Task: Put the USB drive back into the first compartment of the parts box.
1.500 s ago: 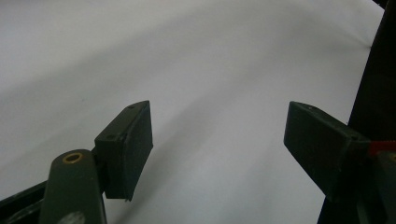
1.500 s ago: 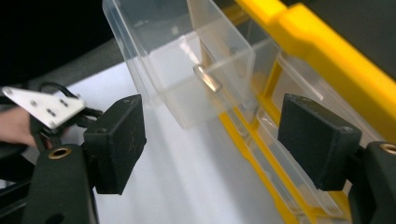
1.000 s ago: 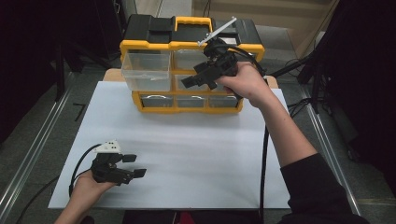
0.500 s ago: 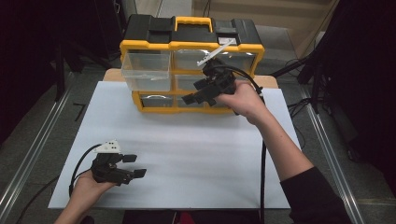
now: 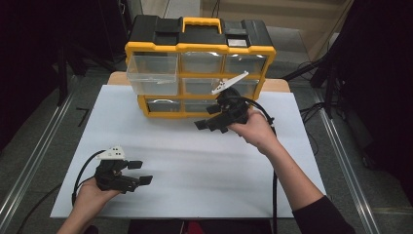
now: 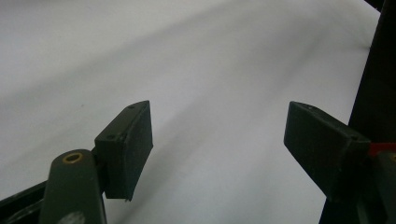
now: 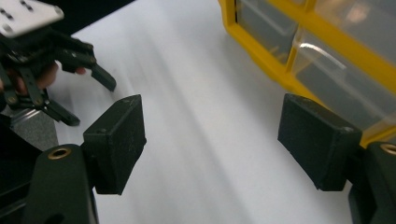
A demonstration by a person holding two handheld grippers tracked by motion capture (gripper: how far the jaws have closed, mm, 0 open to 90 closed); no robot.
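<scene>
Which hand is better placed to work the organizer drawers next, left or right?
Right, probably. The right gripper is open, just in front of the organizer and its bottom drawers. The left gripper, also open, sits at the near left of the white sheet, far from it.

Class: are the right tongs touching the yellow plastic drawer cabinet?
Apart: right gripper view shows the open right tongs over white tabletop, beside the cabinet.

Yellow-black drawer organizer, clear drawers; white table sheet; black hand-held grippers
</scene>
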